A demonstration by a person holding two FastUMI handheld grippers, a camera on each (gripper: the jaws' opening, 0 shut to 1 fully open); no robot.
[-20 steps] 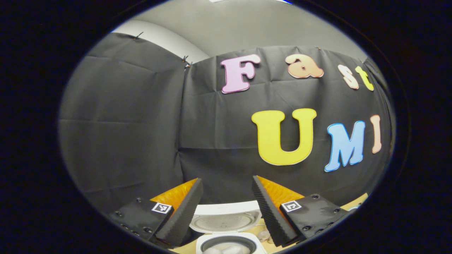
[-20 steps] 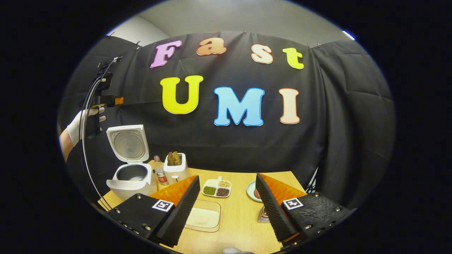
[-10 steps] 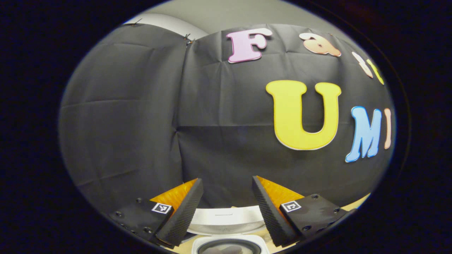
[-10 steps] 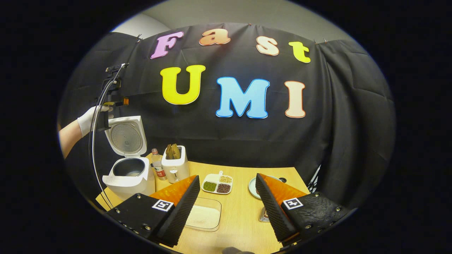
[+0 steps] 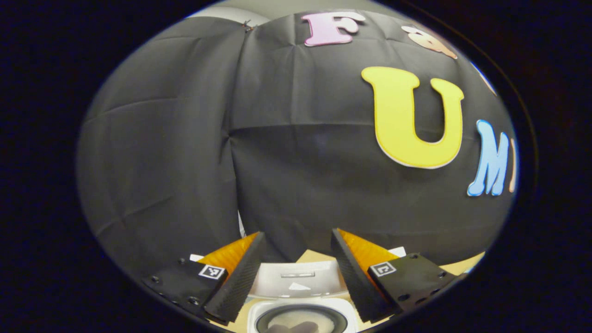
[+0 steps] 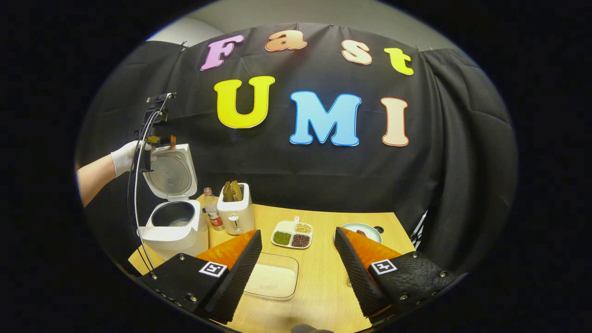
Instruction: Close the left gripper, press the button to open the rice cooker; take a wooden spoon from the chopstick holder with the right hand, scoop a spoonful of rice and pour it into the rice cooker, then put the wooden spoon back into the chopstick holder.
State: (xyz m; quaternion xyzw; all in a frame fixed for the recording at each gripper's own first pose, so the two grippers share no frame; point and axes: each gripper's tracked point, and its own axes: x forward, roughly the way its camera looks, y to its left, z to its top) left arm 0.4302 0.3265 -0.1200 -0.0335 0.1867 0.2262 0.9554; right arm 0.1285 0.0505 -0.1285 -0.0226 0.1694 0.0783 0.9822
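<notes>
Left gripper (image 5: 296,259) is up high, jaws spread wide with nothing between them, angled slightly downward. From the right gripper view you can see it (image 6: 155,138) far off at the left, gripped by a white-gloved hand (image 6: 125,156) with the bare forearm (image 6: 95,178) reaching in from the left edge. Right gripper (image 6: 298,259) sits low and level, jaws parted wide too, holding nothing.

On the surface (image 6: 319,282) stand one rice cooker (image 6: 175,231), one bottle (image 6: 212,215), one chopstick holder (image 6: 236,215), one three-part dish of grains (image 6: 291,235), one clear tray of rice (image 6: 274,281) and one plate (image 6: 365,228). Two tools: right (image 6: 296,273), left (image 6: 155,134).
</notes>
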